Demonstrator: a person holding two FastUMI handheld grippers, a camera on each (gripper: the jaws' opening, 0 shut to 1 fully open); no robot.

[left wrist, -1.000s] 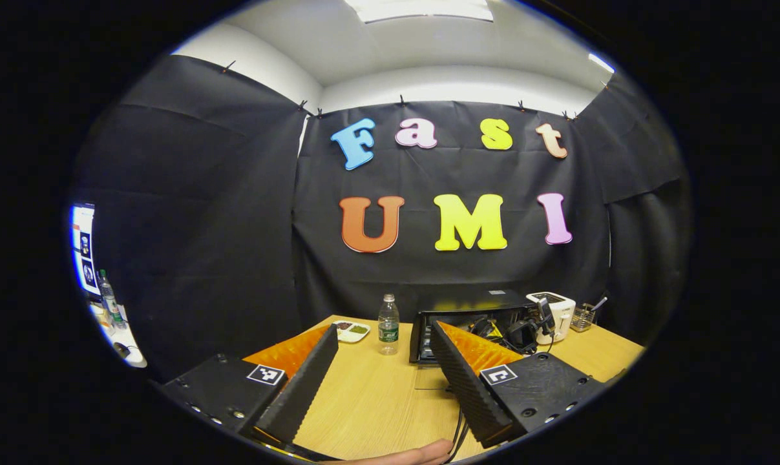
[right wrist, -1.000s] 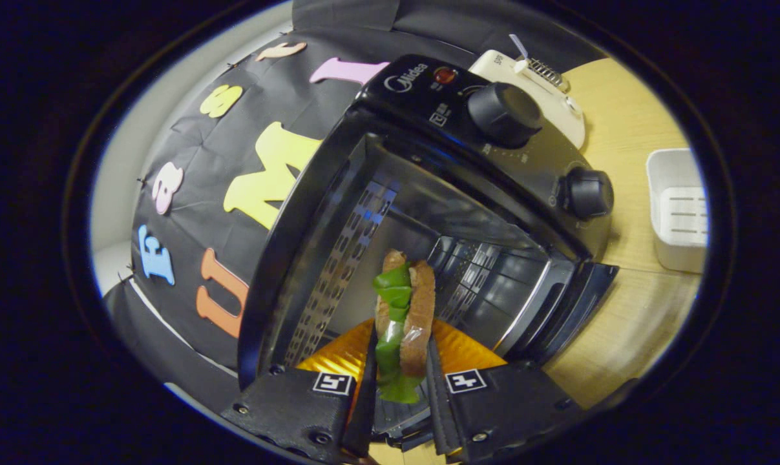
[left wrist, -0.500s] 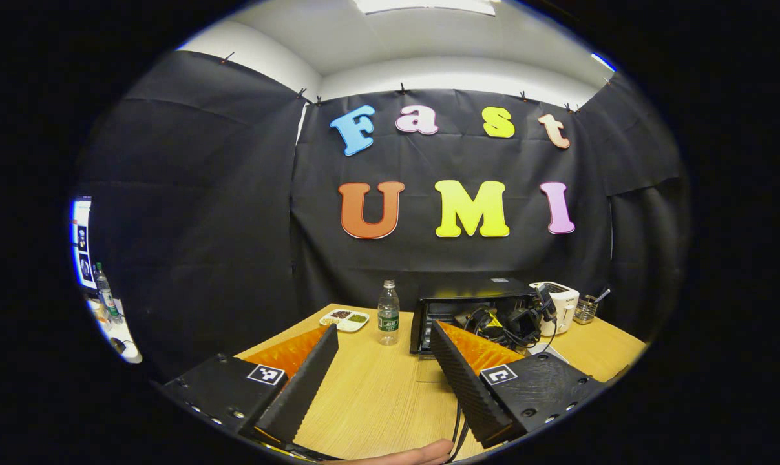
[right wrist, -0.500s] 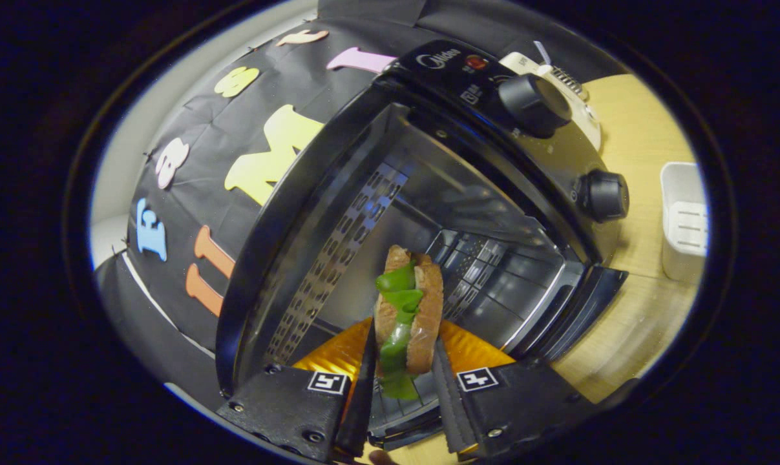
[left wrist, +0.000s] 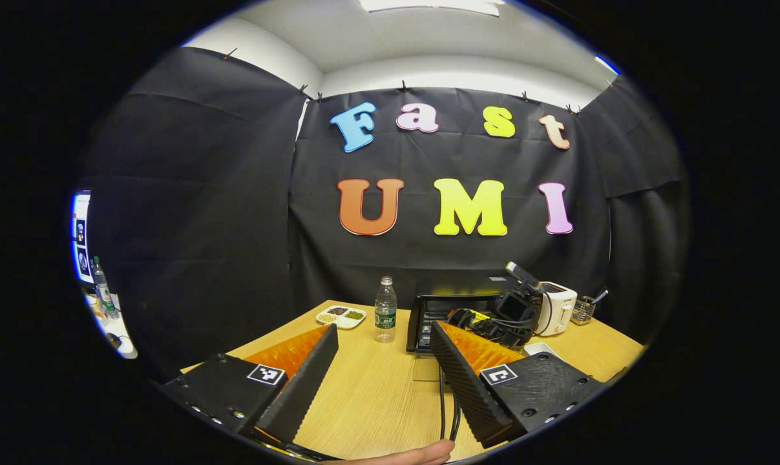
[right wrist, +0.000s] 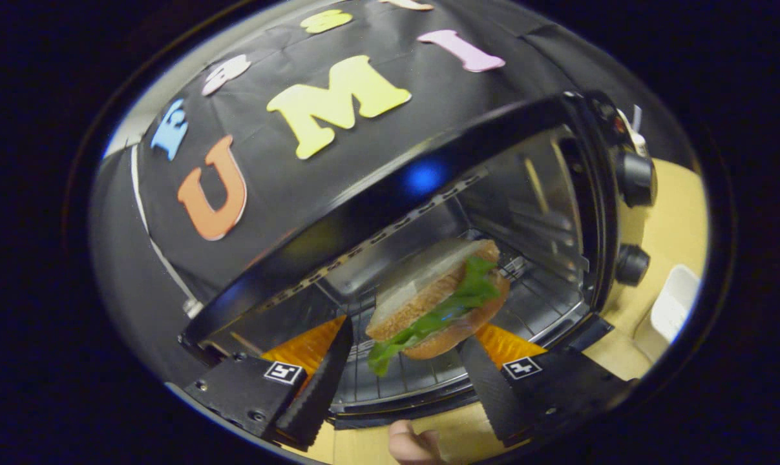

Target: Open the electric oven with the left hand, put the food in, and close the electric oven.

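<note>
Right gripper (right wrist: 406, 368) is at the oven (right wrist: 428, 194) mouth, fingers spread wide. The sandwich (right wrist: 438, 297) sits between them over the wire rack (right wrist: 428, 371), but I can't tell if either finger touches it, or if it has landed on the rack or is mid-drop. Door's open, cavity exposed.

Step in hand, as I judge it: release and clear out. Keep the fingers apart, back straight out along the rack line, no sideways sweep, or a finger catches the lettuce edge hanging toward the near left. Check the sandwich is fully inside before the door comes up.

Left gripper (left wrist: 383, 381) hangs back over the table (left wrist: 377, 413), fingers spread, holding nothing. From there the oven (left wrist: 457, 310) is far across the table, with the right gripper (left wrist: 503, 316) and its cables in front of it, so those must clear before the left reaches the door. Water bottle (left wrist: 385, 310) stands just left of the oven, snack tray (left wrist: 341, 316) farther left, white toaster (left wrist: 554, 307) to the right.
</note>
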